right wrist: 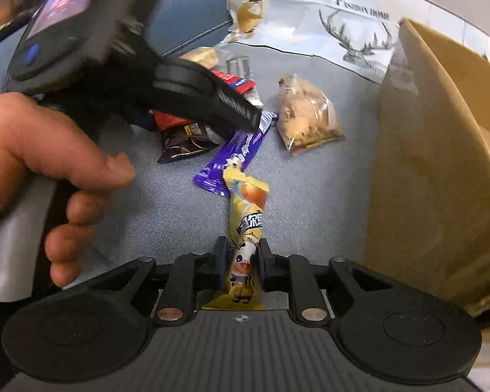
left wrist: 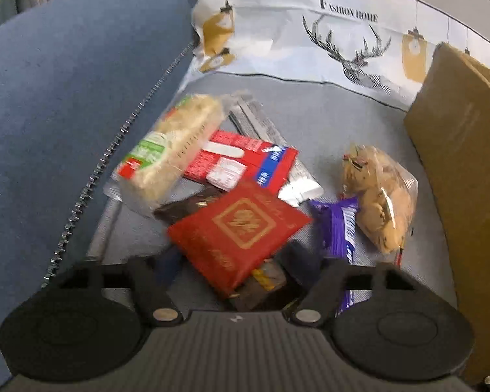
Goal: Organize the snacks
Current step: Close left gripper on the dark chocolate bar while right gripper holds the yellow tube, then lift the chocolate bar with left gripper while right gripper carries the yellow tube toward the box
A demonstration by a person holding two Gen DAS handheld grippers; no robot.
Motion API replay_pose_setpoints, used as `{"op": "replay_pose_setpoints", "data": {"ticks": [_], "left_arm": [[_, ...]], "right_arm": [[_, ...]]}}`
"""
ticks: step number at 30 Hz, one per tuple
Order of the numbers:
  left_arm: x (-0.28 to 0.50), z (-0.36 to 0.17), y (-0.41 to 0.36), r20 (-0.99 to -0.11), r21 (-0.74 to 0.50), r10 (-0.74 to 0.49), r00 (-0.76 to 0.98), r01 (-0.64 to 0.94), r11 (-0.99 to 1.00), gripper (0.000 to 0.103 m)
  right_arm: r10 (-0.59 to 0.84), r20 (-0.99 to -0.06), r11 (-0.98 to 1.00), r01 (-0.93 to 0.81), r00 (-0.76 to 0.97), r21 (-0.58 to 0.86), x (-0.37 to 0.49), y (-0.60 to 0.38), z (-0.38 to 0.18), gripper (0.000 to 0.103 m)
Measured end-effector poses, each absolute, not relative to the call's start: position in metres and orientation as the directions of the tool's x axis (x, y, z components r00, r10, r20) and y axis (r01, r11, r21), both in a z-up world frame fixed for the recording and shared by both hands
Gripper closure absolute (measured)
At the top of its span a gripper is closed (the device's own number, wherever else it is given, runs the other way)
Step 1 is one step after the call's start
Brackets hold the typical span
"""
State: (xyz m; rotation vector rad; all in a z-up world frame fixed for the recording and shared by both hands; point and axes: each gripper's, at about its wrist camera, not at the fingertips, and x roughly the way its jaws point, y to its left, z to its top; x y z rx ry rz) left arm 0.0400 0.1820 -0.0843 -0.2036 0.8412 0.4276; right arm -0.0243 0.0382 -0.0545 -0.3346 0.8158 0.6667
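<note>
Right gripper (right wrist: 241,269) is clamped on the yellow snack stick (right wrist: 246,225) near its tail, so it hangs free for the cardboard box (right wrist: 424,170) at right. Left gripper (left wrist: 227,271) is spread wide, low over the pile's red packet (left wrist: 235,228), lining up a grab.

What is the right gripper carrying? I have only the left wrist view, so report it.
Observer: The right gripper is shut on a yellow cow-print snack tube.
Operator: Give me the tube's far end.
Observer: It overlaps the near end of the purple wrapper; I cannot tell whether they touch.
Operator: Now describe the cardboard box.
Observer: The cardboard box stands right of the tube with its top open; its contents are out of sight.
</note>
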Motion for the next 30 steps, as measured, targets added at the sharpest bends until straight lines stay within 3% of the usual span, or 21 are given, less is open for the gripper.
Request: {"op": "replay_pose_setpoints", "data": {"ticks": [2,3,9,17,24,30], "left_arm": [[0.034,-0.081,0.19,-0.759,-0.049,0.266,0.594,-0.46,0.886,0.059],[0.03,-0.079,0.195,-0.763,-0.082,0.244,0.599,-0.463,0.882,0.06],[0.006,-0.066,0.222,-0.827,-0.259,0.026,0.561,-0.422,0.869,0.061],[-0.042,-0.047,0.219,-0.817,-0.325,-0.125,0.564,-0.27,0.906,0.061],[-0.042,-0.054,0.218,-0.823,-0.379,-0.2,0.531,-0.253,0.89,0.06],[-0.025,-0.065,0.212,-0.88,-0.315,-0.164,0.446,-0.29,0.904,0.06]], "right_arm": [[0.412,-0.759,0.749,-0.661,0.504,-0.033,-0.024,0.039,-0.055,0.084],[0.411,-0.759,0.75,-0.661,0.505,-0.034,-0.024,0.039,-0.054,0.084],[0.41,-0.752,0.756,-0.654,0.516,-0.036,-0.03,0.033,-0.052,0.09],[0.431,-0.74,0.76,-0.65,0.516,-0.01,-0.035,0.025,-0.043,0.091],[0.42,-0.784,0.749,-0.663,0.456,0.016,-0.039,0.024,-0.05,0.09],[0.437,-0.784,0.755,-0.654,0.441,0.053,-0.036,0.02,-0.049,0.09]]}}
